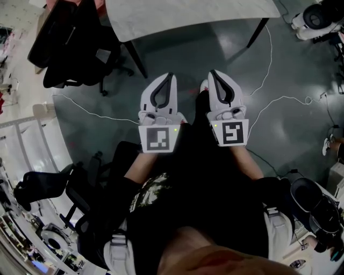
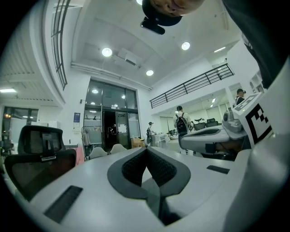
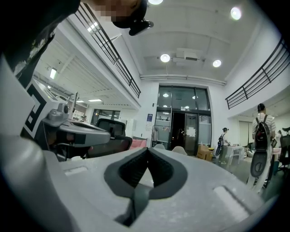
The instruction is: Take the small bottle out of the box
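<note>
Bottle and box are not in sight, so left gripper (image 1: 171, 78) and right gripper (image 1: 211, 74) hang idle, jaws pressed together, empty.

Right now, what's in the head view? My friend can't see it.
Seen from above, a person holds the left gripper and right gripper side by side over a dark floor, both shut and empty. A white table stands ahead, a black chair at upper left; no box or bottle shows.
</note>
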A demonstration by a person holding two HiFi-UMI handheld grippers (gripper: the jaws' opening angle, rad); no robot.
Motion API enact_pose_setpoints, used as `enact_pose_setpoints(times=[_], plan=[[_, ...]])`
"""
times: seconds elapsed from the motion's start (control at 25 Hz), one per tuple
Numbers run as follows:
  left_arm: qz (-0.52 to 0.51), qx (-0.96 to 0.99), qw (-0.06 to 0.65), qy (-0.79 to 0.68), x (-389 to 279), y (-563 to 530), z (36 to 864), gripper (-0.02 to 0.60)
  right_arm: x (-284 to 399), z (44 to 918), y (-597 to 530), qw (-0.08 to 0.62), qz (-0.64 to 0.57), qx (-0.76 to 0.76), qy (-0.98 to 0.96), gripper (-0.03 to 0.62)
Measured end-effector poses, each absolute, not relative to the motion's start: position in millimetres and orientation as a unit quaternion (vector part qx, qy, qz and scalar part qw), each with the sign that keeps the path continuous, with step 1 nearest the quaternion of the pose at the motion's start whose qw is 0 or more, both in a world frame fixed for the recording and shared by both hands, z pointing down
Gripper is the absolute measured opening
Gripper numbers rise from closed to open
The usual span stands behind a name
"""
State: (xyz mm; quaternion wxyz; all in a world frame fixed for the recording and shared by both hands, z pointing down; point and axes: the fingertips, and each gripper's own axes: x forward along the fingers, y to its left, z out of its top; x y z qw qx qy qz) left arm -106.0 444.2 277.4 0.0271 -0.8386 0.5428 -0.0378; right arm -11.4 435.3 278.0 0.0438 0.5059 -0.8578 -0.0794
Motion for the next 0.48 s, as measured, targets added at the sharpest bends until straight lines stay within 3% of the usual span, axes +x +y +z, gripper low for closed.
enact_pose_setpoints(times=[0.48], plan=[[-0.038, -0.843, 0.035, 0.536, -99.6, 420.9, 270.5, 0.012, -5.7, 276.3, 412.9, 0.040, -0.074, 0.507, -0.858, -0.005]])
